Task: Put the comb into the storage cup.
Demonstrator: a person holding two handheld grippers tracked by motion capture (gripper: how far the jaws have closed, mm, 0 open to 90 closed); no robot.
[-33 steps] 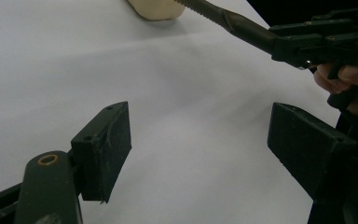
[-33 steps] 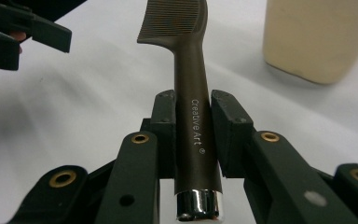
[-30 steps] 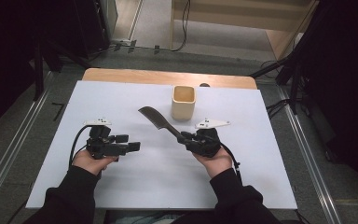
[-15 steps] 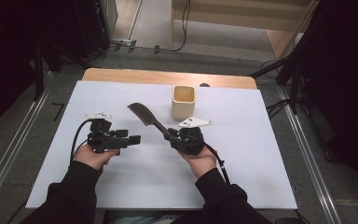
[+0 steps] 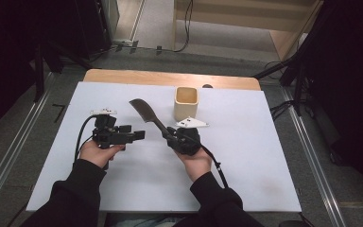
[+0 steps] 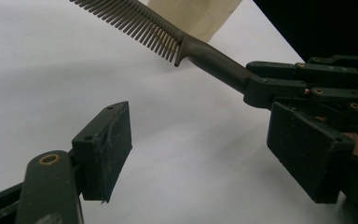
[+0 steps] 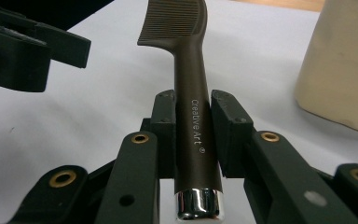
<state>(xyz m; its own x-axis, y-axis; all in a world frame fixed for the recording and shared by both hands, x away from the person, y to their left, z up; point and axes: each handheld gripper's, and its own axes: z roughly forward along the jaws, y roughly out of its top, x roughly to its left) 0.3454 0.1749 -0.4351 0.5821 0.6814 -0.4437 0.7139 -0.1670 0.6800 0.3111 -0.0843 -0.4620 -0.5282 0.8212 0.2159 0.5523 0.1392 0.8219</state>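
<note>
Comb (image 5: 144, 113), dark brown with a row of fine teeth, is the thing in hand here, raised above the white desk (image 5: 264, 156) with its toothed head slanting up and away toward the far left. Going left to right in the high view: the left claw (image 5: 139, 135) sits in the person's left hand (image 5: 99, 152), pointing level toward the right, its jaws spread apart with nothing between them; its cable loops back toward the sleeve. In the left claw view the two black pads (image 6: 109, 149) stand well apart over bare desk, and the comb (image 6: 168, 37) crosses the top of the picture, its handle running into the other claw at the right. Next comes the comb itself, between the two hands and just left of the cream square cup (image 5: 186, 102), which stands upright near the far edge of the white sheet, apart from the comb. Then the right claw (image 5: 168, 134), held in the right hand (image 5: 196, 161), is clenched on the comb's handle. The right claw view shows both pads (image 7: 228, 135) pressed against the handle's sides, the lettering "CreativeArt" reading along it, a chrome cap at the near end, and the cup (image 7: 340, 65) off to the right.
</note>
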